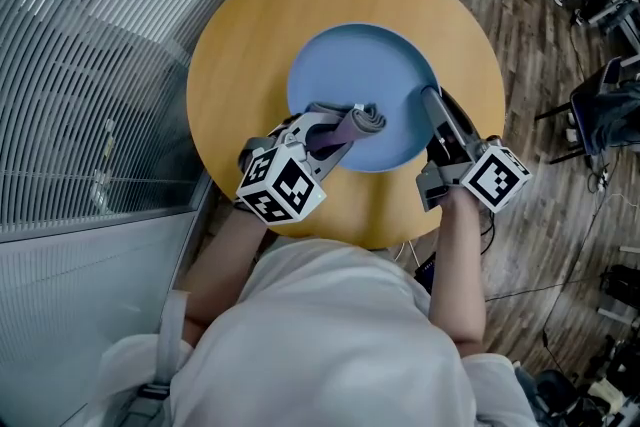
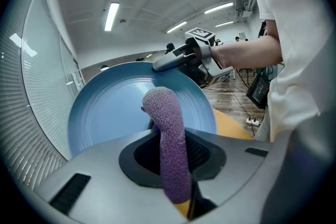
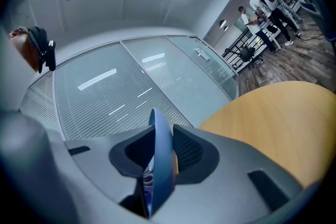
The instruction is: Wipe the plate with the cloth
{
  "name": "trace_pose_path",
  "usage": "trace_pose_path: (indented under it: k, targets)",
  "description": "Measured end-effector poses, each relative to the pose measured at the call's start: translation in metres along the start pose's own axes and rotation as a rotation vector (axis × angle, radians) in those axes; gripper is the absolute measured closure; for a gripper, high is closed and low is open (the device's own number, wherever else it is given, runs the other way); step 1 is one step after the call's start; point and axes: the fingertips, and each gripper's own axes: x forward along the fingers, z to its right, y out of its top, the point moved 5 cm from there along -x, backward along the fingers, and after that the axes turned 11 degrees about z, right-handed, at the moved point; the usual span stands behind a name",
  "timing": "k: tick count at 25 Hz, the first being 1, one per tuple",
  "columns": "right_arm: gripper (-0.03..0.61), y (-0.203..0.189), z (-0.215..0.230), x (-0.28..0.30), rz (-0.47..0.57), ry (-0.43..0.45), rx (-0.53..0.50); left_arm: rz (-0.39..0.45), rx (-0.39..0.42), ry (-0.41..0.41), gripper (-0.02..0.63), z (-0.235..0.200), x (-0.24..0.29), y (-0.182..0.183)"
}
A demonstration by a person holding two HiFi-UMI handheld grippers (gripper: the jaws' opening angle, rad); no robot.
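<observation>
A light blue plate (image 1: 360, 75) is held above the round wooden table (image 1: 240, 45). My right gripper (image 1: 433, 105) is shut on the plate's right rim; in the right gripper view the plate (image 3: 160, 155) shows edge-on between the jaws. My left gripper (image 1: 345, 127) is shut on a rolled purple cloth (image 1: 362, 122), whose free end lies against the plate's face near its lower middle. In the left gripper view the cloth (image 2: 169, 139) sticks up out of the jaws in front of the plate (image 2: 110, 113), and the right gripper (image 2: 176, 60) grips the rim at the top.
A glass partition with blinds (image 1: 90, 65) stands to the left of the table. Wooden floor with cables, chairs and equipment (image 1: 600, 105) lies to the right. People stand at desks (image 3: 262, 8) far off in the room.
</observation>
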Motion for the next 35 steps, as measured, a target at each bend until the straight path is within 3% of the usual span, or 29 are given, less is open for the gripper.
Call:
trace_pose_path:
  k: [26,35]
  targets:
    - [0.479,0.0,-0.011,0.006,-0.027,0.017,-0.004,0.062,0.034,-0.082,0.537,0.015,0.026,0.047]
    - [0.479,0.001,-0.011,0.005,-0.028,0.019,-0.008,0.065,0.102,-0.126,0.537,0.023,0.029,0.05]
